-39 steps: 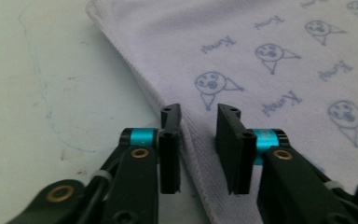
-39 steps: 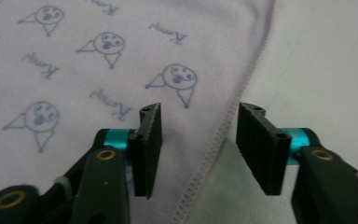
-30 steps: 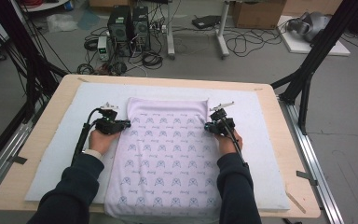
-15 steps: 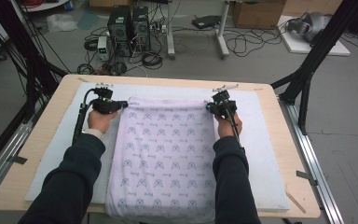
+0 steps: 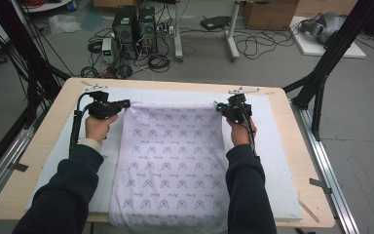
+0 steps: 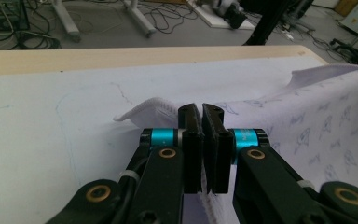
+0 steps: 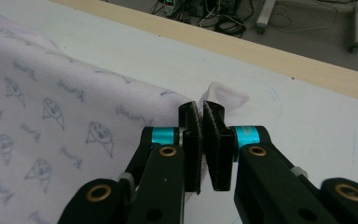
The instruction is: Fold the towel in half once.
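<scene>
A pale lilac towel (image 5: 173, 161) printed with small blue figures lies lengthwise on the table and hangs over its near edge. My left gripper (image 5: 126, 103) is shut on the towel's far left corner (image 6: 149, 108), which sticks out past the pads. At the far right corner (image 7: 223, 97) my right gripper (image 5: 219, 108) is shut the same way. The far edge of the towel runs taut between the two grippers, lifted a little off the mat. In the left gripper view the towel (image 6: 317, 121) spreads to the right; in the right gripper view the towel (image 7: 51, 112) spreads to the left.
A white mat (image 5: 282, 146) covers most of the wooden table (image 5: 302, 146). Black frame legs (image 5: 321, 68) stand at the table's far corners. Computers and cables (image 5: 136, 34) lie on the floor beyond the far edge.
Both hands have carried the towel's far corners away from the person and upward. The towel has been drawn out longer and flatter across the mat.
</scene>
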Available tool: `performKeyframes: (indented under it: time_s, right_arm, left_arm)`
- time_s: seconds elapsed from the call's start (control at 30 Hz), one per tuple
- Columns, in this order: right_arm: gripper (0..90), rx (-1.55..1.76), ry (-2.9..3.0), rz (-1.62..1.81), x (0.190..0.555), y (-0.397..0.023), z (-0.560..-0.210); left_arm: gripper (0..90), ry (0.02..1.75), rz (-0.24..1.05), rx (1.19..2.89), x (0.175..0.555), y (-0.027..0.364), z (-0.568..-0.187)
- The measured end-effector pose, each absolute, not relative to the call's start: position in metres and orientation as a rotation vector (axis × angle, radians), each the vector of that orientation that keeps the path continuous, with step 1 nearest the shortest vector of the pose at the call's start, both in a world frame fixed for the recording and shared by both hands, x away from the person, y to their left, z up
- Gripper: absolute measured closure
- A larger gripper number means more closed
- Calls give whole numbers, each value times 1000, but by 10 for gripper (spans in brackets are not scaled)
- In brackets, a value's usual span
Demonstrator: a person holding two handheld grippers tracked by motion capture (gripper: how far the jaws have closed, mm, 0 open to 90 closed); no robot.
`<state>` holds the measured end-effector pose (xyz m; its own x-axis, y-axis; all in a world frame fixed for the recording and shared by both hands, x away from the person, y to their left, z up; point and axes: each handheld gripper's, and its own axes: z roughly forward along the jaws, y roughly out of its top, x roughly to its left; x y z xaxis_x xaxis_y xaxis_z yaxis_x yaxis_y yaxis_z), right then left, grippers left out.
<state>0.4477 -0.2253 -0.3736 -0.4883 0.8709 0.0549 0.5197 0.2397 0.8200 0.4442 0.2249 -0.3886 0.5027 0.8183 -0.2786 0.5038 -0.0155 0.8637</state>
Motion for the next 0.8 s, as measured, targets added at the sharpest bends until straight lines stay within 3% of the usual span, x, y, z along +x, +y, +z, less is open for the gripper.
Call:
performKeyframes:
  time_s: [0.8]
  right_arm:
    - [851,1199,2185,1273,347,-244,-399]
  left_arm:
    - [859,995,306,1705,340,229,-410]
